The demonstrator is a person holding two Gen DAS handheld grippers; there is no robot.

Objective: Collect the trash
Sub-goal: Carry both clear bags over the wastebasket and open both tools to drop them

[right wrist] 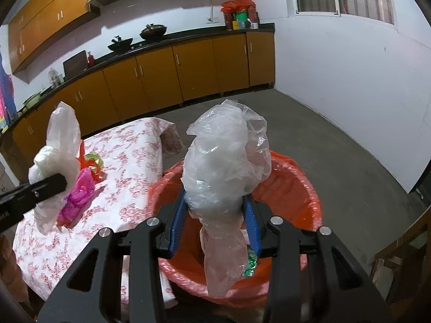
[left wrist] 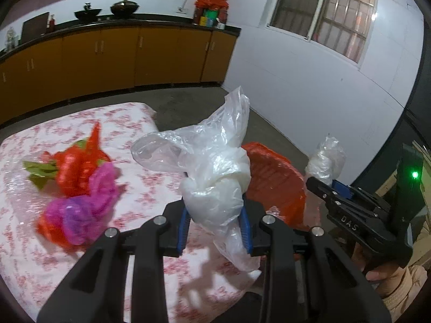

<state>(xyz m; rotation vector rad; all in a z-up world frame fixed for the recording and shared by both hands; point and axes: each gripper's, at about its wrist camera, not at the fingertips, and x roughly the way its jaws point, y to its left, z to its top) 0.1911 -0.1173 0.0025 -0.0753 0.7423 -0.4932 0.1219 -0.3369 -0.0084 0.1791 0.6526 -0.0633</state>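
Red-lined bin (right wrist: 296, 188) beside table (left wrist: 80, 242), green wrapper (right wrist: 250, 265) inside; left gripper (left wrist: 215, 224) and right gripper (right wrist: 215, 224) each clenched on a clear plastic bag

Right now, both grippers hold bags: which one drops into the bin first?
Right. The right gripper holds its clear bag directly above the red-lined bin; the left gripper with its bag is over the table.

Left gripper (left wrist: 215, 222) clamped on clear bag (left wrist: 212, 169) over floral table (left wrist: 134, 140). Red bin (left wrist: 274, 185) behind. Right gripper (left wrist: 323, 185) gripping second bag (left wrist: 326, 158). Coloured wrappers (left wrist: 78, 188) at left.
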